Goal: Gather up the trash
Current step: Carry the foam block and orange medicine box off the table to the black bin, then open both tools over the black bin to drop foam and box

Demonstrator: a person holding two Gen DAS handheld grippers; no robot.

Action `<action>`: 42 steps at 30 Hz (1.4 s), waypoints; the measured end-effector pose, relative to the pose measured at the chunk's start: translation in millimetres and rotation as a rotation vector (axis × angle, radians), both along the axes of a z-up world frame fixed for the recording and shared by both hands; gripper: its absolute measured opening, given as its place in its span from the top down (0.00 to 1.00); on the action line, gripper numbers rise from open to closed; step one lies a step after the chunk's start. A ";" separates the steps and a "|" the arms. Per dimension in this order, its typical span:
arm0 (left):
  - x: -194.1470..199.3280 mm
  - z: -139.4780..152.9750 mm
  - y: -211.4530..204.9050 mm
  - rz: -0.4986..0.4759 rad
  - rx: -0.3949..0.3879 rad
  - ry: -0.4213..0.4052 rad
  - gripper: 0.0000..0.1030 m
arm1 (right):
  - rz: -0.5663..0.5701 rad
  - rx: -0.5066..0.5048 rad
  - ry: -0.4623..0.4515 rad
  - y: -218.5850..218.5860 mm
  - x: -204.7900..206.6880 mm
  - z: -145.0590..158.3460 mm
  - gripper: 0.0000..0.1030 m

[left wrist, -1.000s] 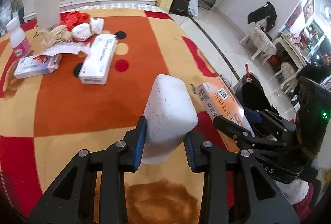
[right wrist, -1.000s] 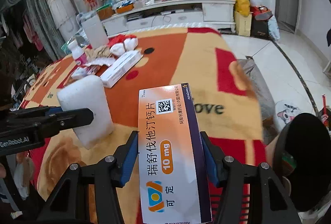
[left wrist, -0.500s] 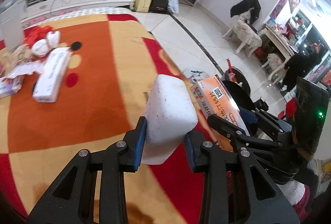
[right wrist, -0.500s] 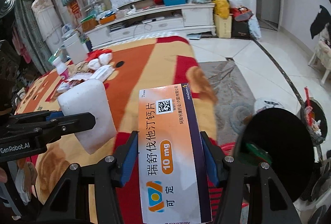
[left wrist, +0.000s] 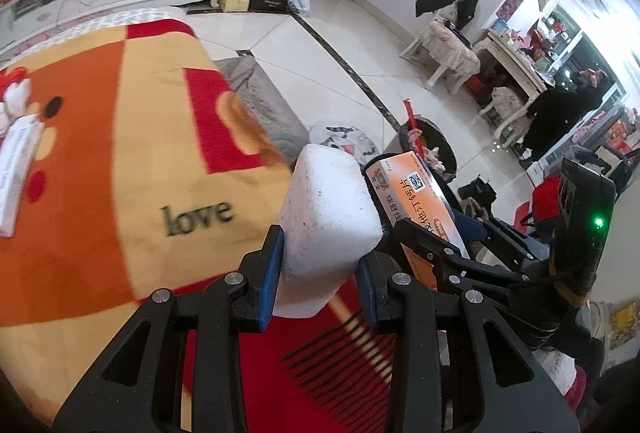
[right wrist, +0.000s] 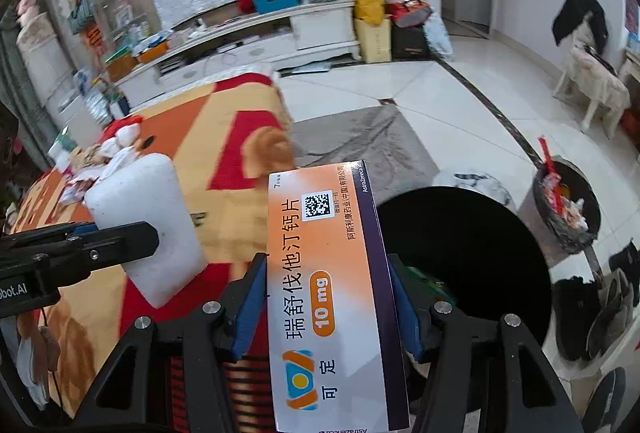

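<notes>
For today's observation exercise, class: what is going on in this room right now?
A person is collecting trash with two tools. The left hand-held gripper is clamped on a white foam block; the right hand-held gripper is clamped on an orange-and-white cardboard medicine box. Both are held beyond the orange-and-red blanket's edge, near a round black bin.

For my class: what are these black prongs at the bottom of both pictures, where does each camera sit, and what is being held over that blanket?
No robot here: a person carries two hand-held grippers, each with a wide-angle camera looking along its fingers. The left camera shows the left gripper clamped on a white foam block. The right camera shows the right gripper clamped on an orange medicine box. Below lies an orange and red blanket with more litter at its far end. A black bin stands just beyond the box, likely their destination.
</notes>
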State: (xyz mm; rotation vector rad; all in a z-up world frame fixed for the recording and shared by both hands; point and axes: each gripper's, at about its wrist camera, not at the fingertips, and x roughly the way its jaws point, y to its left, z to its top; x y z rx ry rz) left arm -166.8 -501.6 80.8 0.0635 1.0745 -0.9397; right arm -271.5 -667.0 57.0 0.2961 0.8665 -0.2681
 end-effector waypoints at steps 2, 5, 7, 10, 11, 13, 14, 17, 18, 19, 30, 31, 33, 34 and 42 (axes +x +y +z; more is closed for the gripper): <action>-0.1 -2.2 -10.4 -0.010 -0.002 0.009 0.69 | -0.023 -0.001 0.006 -12.1 -4.1 -2.5 0.46; -2.4 -5.3 -26.3 -0.029 -0.010 0.024 0.69 | -0.061 0.003 0.013 -29.8 -8.7 -6.5 0.46; -5.4 -6.8 -35.8 -0.046 -0.022 0.034 0.69 | -0.084 0.010 0.017 -40.9 -12.5 -9.5 0.46; -8.9 -10.2 -46.4 -0.064 -0.031 0.044 0.69 | -0.111 0.018 0.022 -53.2 -16.6 -13.5 0.46; -9.5 -11.6 -49.4 -0.068 -0.035 0.052 0.69 | -0.119 0.021 0.024 -56.8 -17.8 -14.8 0.46; -9.1 -15.1 -55.7 -0.074 -0.044 0.068 0.69 | -0.127 0.023 0.025 -59.1 -19.3 -16.6 0.46; -9.7 -16.9 -59.4 -0.076 -0.045 0.073 0.69 | -0.132 0.024 0.026 -61.2 -19.9 -17.4 0.46; -8.5 -20.6 -62.6 -0.088 -0.059 0.092 0.69 | -0.148 0.024 0.029 -67.7 -22.2 -19.7 0.46; -9.5 -21.0 -64.2 -0.089 -0.064 0.096 0.69 | -0.155 0.025 0.031 -70.1 -23.0 -20.7 0.46; -8.9 -22.4 -65.0 -0.094 -0.075 0.104 0.69 | -0.160 0.026 0.032 -71.5 -23.1 -21.8 0.46; -7.9 -30.5 -74.8 -0.106 -0.112 0.138 0.56 | -0.211 0.024 0.041 -85.9 -27.8 -26.8 0.44; -7.5 -31.2 -75.0 -0.110 -0.120 0.147 0.47 | -0.218 0.025 0.039 -86.8 -28.8 -26.5 0.44; -10.2 -31.5 -76.5 -0.117 -0.140 0.165 0.40 | -0.226 0.033 0.033 -88.4 -30.1 -25.7 0.35; -10.6 -31.3 -75.6 -0.119 -0.140 0.163 0.39 | -0.231 0.038 0.029 -89.1 -31.0 -25.0 0.32; -7.1 -24.5 -56.6 -0.056 -0.056 0.067 0.39 | -0.207 0.045 0.028 -78.8 -26.6 -25.1 0.31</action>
